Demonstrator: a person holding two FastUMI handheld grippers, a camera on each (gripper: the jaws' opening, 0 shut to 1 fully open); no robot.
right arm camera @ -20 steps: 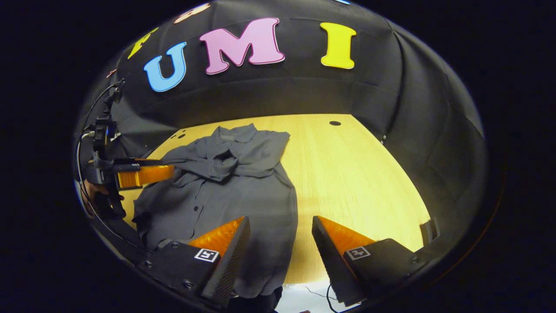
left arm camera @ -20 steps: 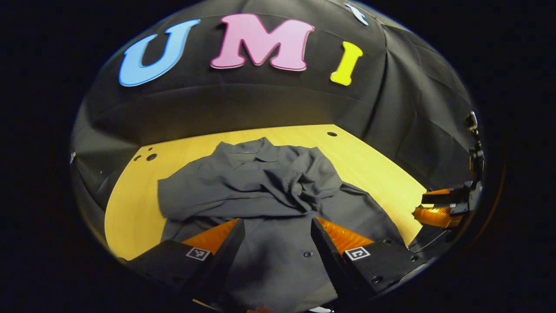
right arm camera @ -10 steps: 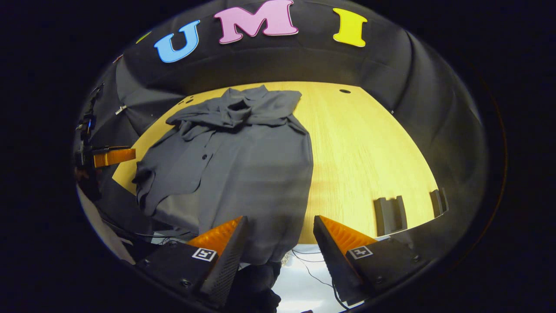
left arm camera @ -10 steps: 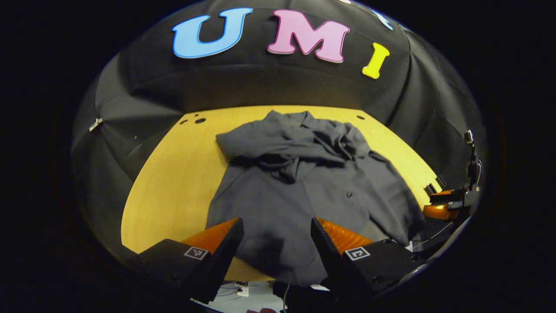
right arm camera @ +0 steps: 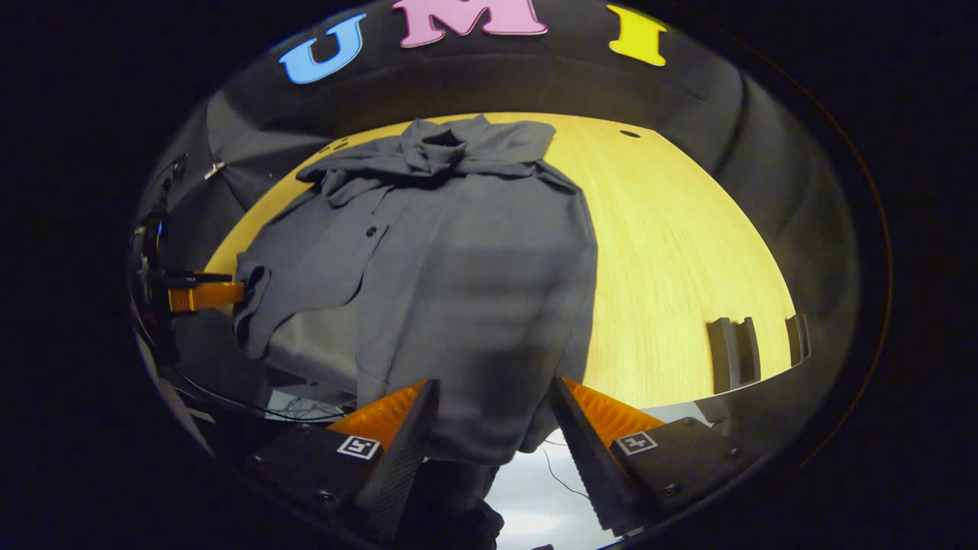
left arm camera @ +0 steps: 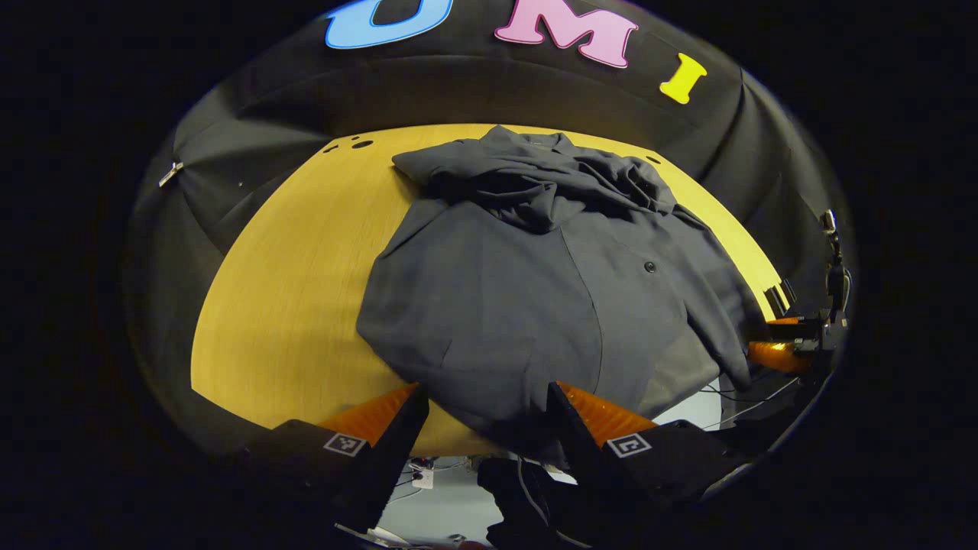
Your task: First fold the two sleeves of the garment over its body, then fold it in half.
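A dark grey button shirt (left arm camera: 535, 290) lies flat on the yellow wooden table (left arm camera: 290, 290), collar at the far end. Both sleeves are bunched across the chest just below the collar (right arm camera: 443, 149). The hem hangs over the table's near edge. My left gripper (left arm camera: 489, 416) is open at the hem's left part, with the cloth edge in the gap between its fingers. Over at the hem's right part (right arm camera: 474, 321), my right gripper (right arm camera: 495, 412) is open too and straddles the cloth. Each gripper also appears at the side of the other's view, the right (left arm camera: 787, 347) and the left (right arm camera: 202, 294).
Two dark slotted brackets (right arm camera: 732, 353) stand on the table's near right edge. Small holes (left arm camera: 359, 143) mark the far corners of the tabletop. Bare wood stretches to the right of the shirt (right arm camera: 672, 252). Cables and floor show below the near edge.
Both grippers have drawn back from over the shirt's middle to its hem at the near table edge. Both stayed open. The shirt has not moved.
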